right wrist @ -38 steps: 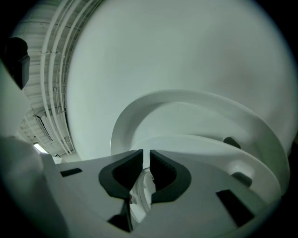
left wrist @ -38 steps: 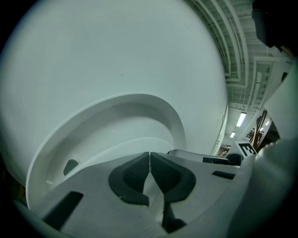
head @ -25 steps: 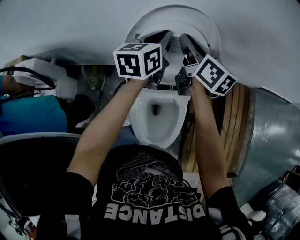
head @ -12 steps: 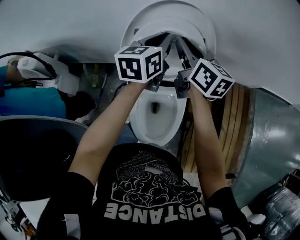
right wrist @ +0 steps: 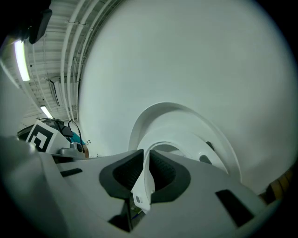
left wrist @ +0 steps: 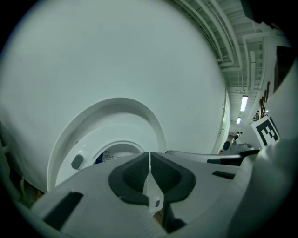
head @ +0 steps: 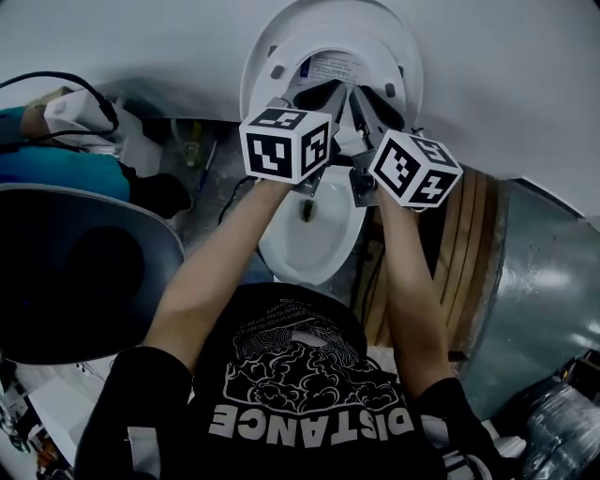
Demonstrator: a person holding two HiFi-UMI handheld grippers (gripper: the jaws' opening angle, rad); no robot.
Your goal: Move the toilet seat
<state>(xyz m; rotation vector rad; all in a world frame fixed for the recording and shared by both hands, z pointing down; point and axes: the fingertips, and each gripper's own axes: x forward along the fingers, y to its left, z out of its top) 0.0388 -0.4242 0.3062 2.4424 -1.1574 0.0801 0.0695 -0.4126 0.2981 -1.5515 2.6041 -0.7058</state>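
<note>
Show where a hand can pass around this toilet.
Free: over the open bowl, below left gripper and right gripper clamped on the seat; the wall above it. Crowded: cables left of the bowl; planks and duct on its right.

Grey floor [head: 202, 204] under white toilet bowl [head: 319, 239], wooden planks [head: 467, 248] alongside

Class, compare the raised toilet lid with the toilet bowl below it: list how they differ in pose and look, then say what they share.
Pose: the lid stands raised at the wall, its inner face showing; the bowl lies open, facing up.
Look: the lid carries a printed label at its middle; the bowl has a dark drain opening instead.
Shared: both are white and roughly oval.
</note>
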